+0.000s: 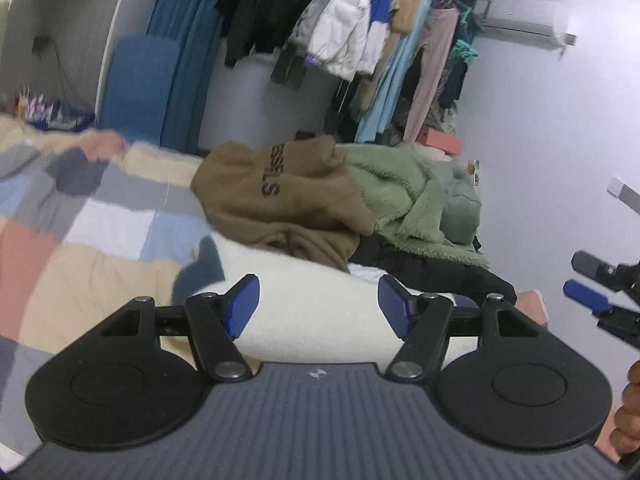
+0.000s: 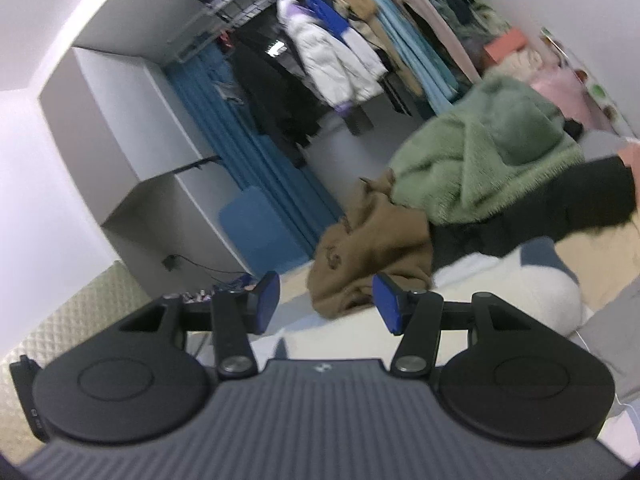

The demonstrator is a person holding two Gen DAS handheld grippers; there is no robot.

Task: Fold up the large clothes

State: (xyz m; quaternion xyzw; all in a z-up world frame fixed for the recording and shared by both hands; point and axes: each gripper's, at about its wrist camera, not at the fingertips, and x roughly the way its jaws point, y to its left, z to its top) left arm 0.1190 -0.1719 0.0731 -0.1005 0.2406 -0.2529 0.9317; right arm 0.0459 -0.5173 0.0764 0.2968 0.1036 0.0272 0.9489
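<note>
Right now your left gripper (image 1: 318, 306) and right gripper (image 2: 326, 307) both stand spread, pinching nothing, above the fluffy white garment (image 1: 320, 328) lying just before the brown hoodie (image 1: 276, 196).

The patchwork quilt (image 1: 92, 216) lies bare on the left side of the bed, leaving open room there for a gripper to pass. Toward the right the way is blocked by a heap of clothes: a brown hoodie (image 1: 276, 196) lies against a green fleece jacket (image 1: 404, 196), with a black garment (image 1: 432, 268) beneath them, and a white fleece garment (image 1: 316, 320) lies just in front of the heap. Behind the bed, hanging clothes (image 1: 360, 32) on a rack and a blue curtain (image 1: 188, 48) close off the far side. The right gripper (image 1: 592, 292) hangs near the right edge of the left wrist view, apart from the heap
</note>
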